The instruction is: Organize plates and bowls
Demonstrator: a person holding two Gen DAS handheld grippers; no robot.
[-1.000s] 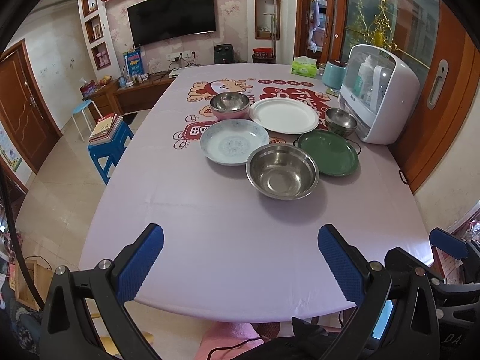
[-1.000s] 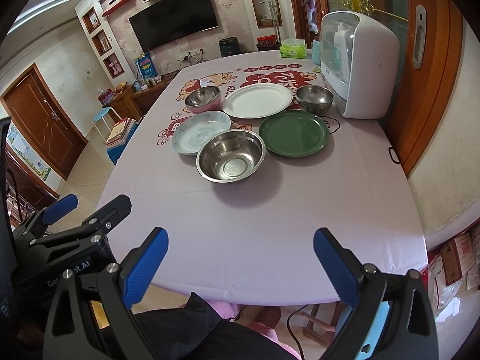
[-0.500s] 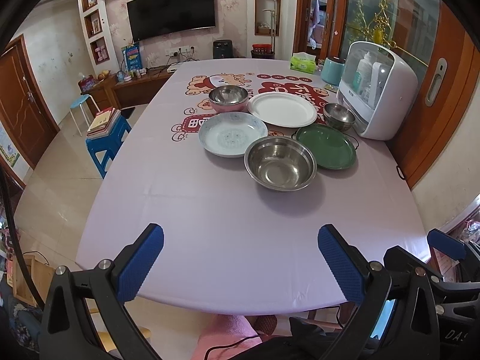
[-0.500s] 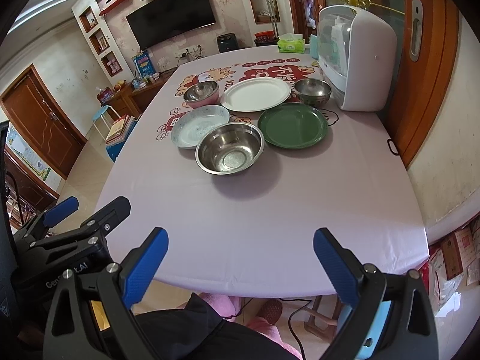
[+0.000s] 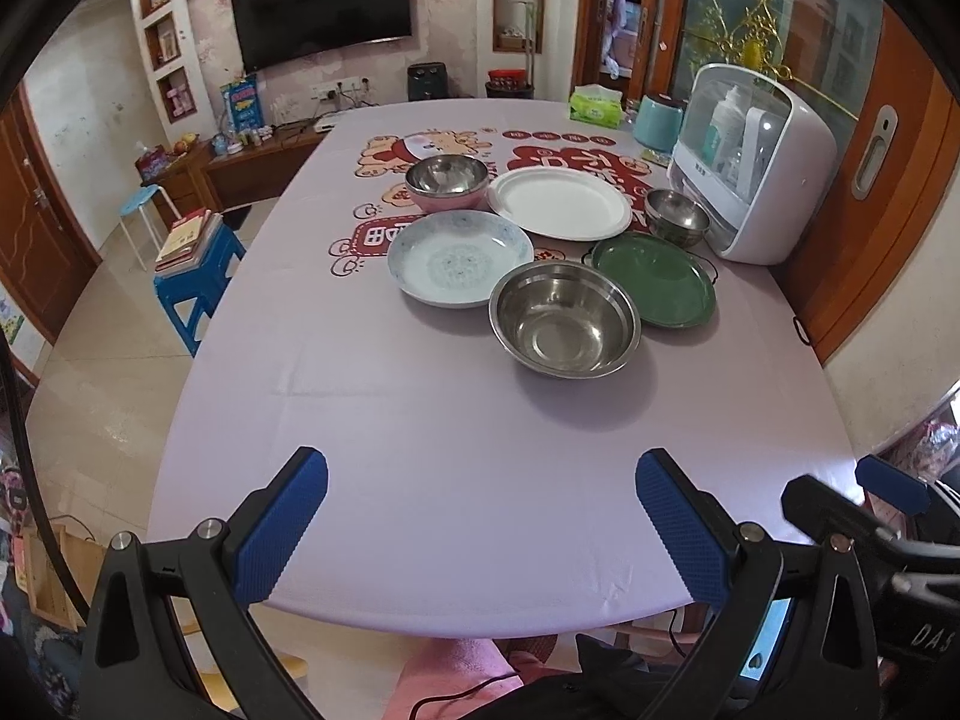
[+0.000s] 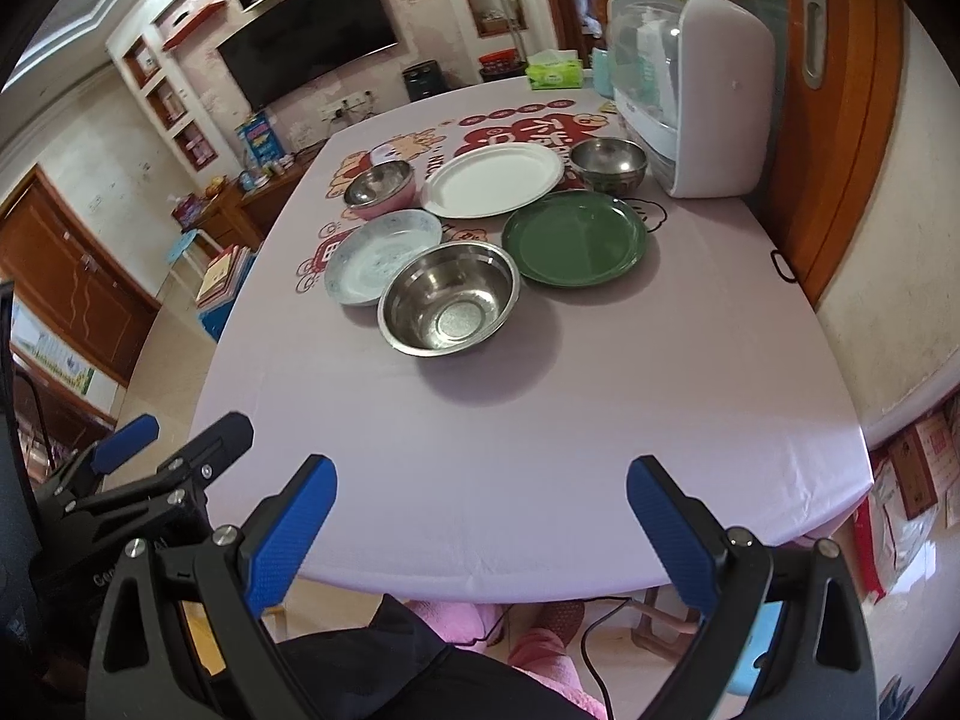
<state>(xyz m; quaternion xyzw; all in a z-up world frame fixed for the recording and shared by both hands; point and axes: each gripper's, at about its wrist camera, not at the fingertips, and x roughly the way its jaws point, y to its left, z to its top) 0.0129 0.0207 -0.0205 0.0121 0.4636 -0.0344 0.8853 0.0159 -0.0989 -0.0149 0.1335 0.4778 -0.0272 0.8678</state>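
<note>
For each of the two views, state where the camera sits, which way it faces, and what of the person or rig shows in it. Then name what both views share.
Left wrist: sits on the left gripper at the near table edge, facing down the table toward the TV wall; its open blue fingers, the right gripper at far right, and pink-clad legs show.
Right wrist: sits on the right gripper, same heading, angled slightly left; its open fingers and the left gripper at lower left show.
Shared: large steel bowl, green plate, white plate.
</note>
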